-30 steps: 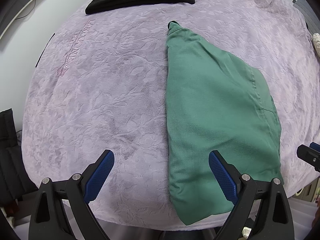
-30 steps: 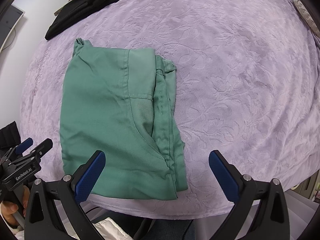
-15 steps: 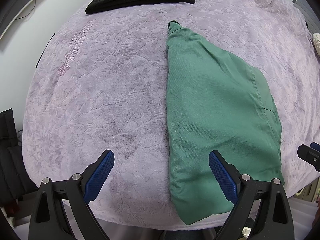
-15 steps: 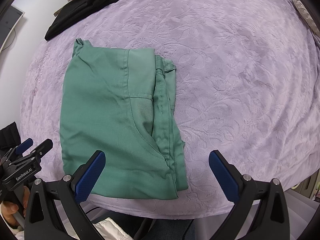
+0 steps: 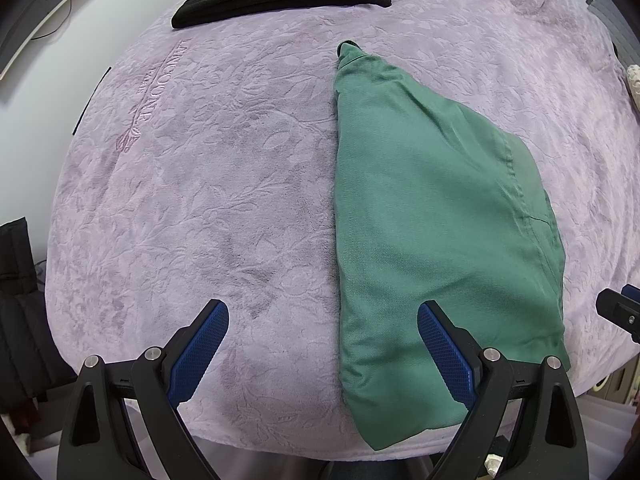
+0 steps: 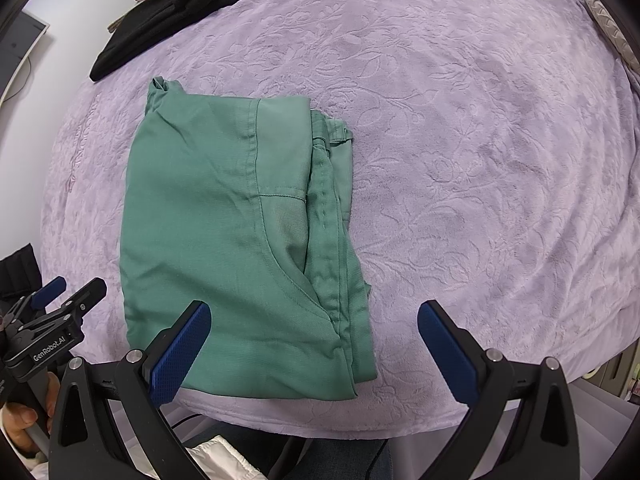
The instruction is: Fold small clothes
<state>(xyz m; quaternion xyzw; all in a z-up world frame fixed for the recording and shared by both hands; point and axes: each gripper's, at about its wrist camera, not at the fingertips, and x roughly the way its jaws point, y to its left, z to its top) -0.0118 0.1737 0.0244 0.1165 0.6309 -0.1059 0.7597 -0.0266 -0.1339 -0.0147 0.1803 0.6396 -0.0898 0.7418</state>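
Nothing has shifted since a second ago: the folded green shorts [image 6: 240, 240] lie near the purple blanket's [image 6: 480, 160] front edge, both the left gripper [image 5: 322, 350] and right gripper [image 6: 314, 350] spread apart, empty. Next comes another fold or setting them aside.

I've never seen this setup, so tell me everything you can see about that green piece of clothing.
The green garment looks like thin woven cloth, folded into a rough rectangle, with a stitched seam, a curved pocket edge and layered edges along its right side. It lies flat on the purple blanket near the front edge. Both grippers are open and neither holds it.
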